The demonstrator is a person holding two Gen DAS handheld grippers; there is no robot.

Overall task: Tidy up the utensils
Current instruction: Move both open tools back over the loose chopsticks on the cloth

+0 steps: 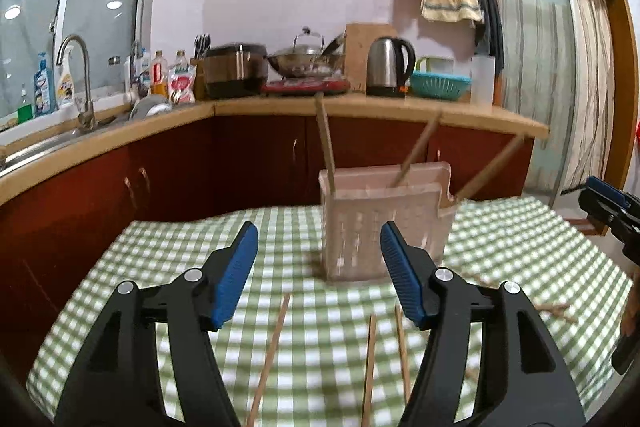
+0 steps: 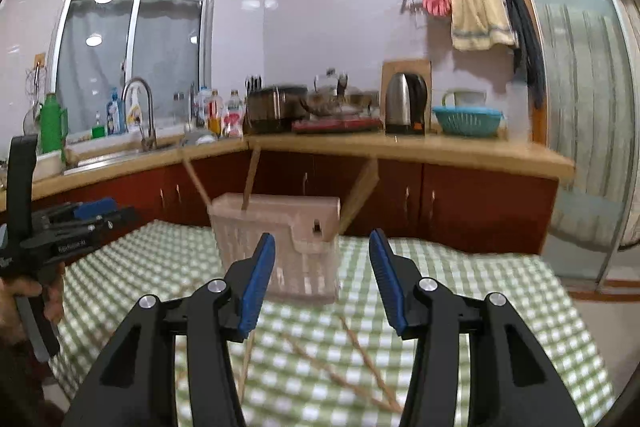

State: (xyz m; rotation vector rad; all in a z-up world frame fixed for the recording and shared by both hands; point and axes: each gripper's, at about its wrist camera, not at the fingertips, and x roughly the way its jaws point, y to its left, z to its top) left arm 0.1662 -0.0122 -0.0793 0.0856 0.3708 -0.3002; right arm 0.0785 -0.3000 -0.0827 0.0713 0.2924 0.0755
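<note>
Pale lilac tiled walls (image 2: 320, 7) catch ceiling-light glare above an L-shaped tan countertop (image 1: 360, 107) on dark red cabinets (image 1: 260, 151). Aluminium-framed window (image 2: 132, 39) left; wood-framed frosted sliding door (image 2: 576, 67) right.

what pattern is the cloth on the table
Green and white checked tablecloth; clearest in the left wrist view.

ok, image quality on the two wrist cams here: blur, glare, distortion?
Left wrist: motion blur smears the holder and chopsticks; ceiling lights glare in the window. Right wrist: blurred counter; fisheye bends the door frame.
</note>
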